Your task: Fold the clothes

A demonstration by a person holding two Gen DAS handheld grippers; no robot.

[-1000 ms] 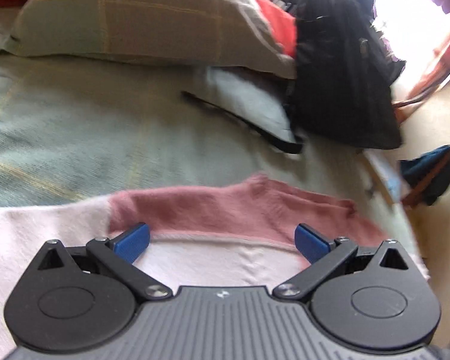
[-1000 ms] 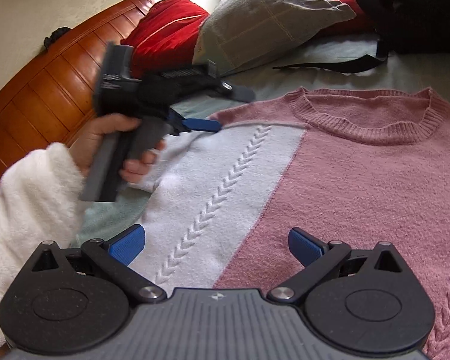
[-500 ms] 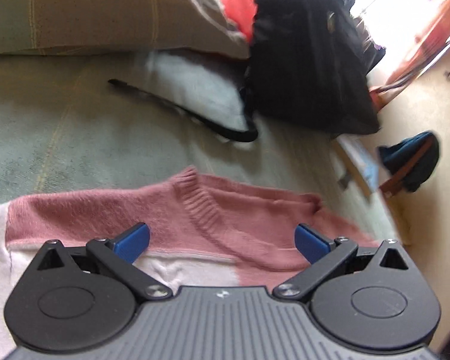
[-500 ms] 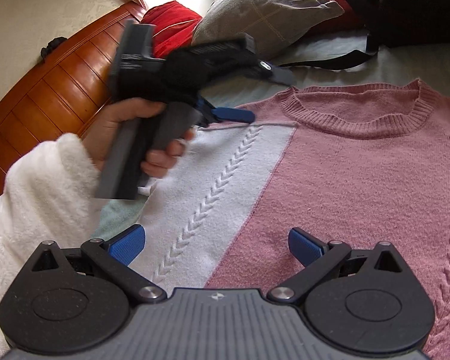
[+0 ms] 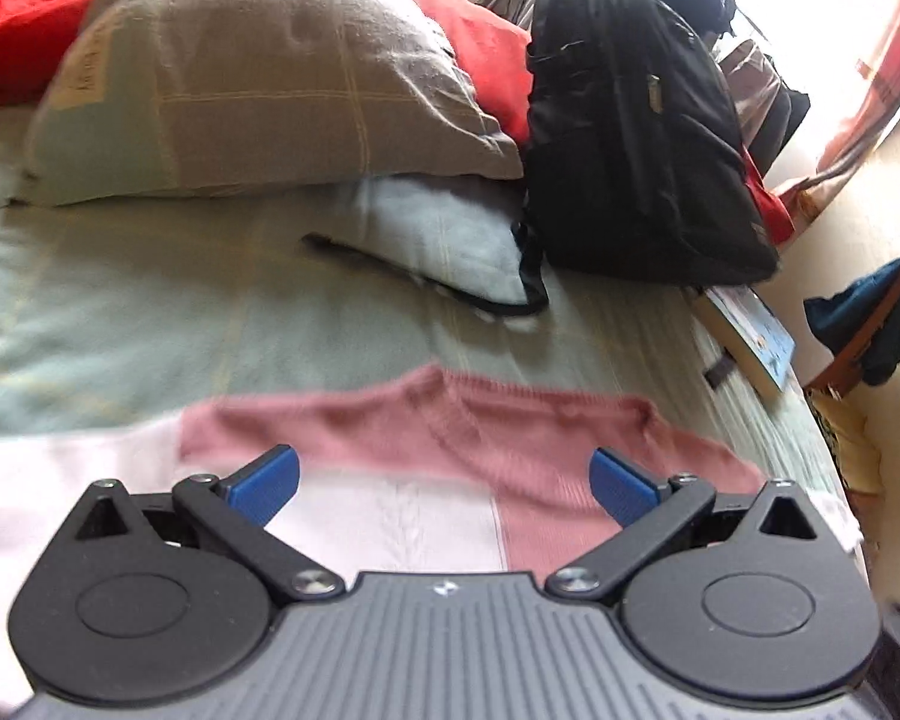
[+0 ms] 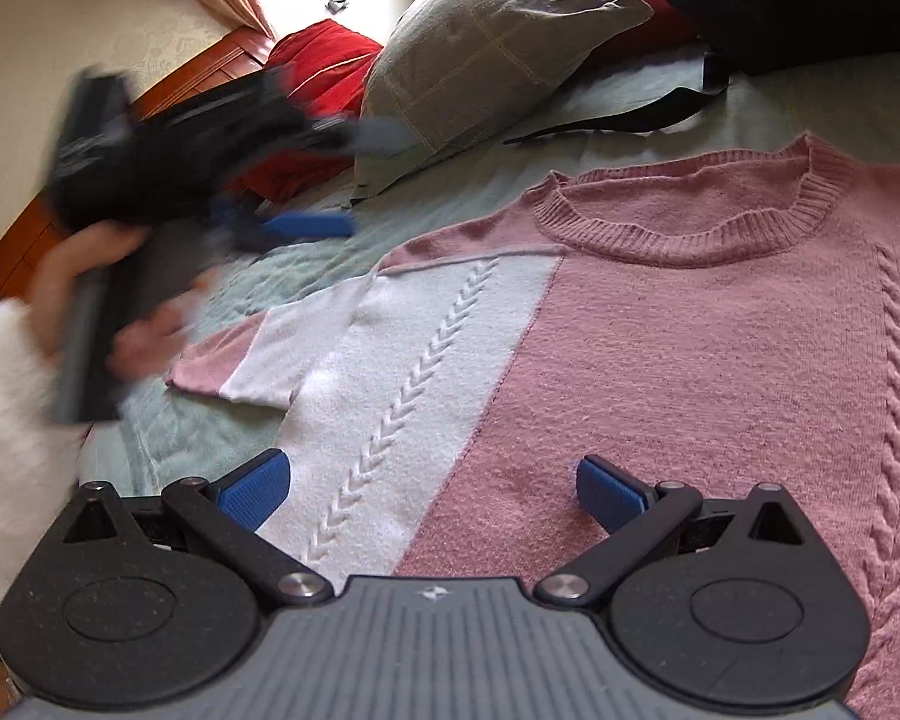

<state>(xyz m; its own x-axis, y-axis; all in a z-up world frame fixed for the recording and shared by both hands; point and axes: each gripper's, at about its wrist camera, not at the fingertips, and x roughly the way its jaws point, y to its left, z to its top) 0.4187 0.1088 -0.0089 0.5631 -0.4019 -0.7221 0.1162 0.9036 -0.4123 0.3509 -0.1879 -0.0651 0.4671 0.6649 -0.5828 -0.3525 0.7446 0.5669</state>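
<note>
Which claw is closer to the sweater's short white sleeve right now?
Left. The left claw hangs open just above and beside the sleeve; the right claw, also open, sits lower down over the sweater body.

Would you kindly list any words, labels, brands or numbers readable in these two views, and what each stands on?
No text can be read.
Left gripper body: a small pale emblem, no letters.
Right gripper body: the same emblem.
Pillow: a printed patch at its corner, too blurred.
Book: cover print, too small.
Backpack: small tag, illegible.
</note>
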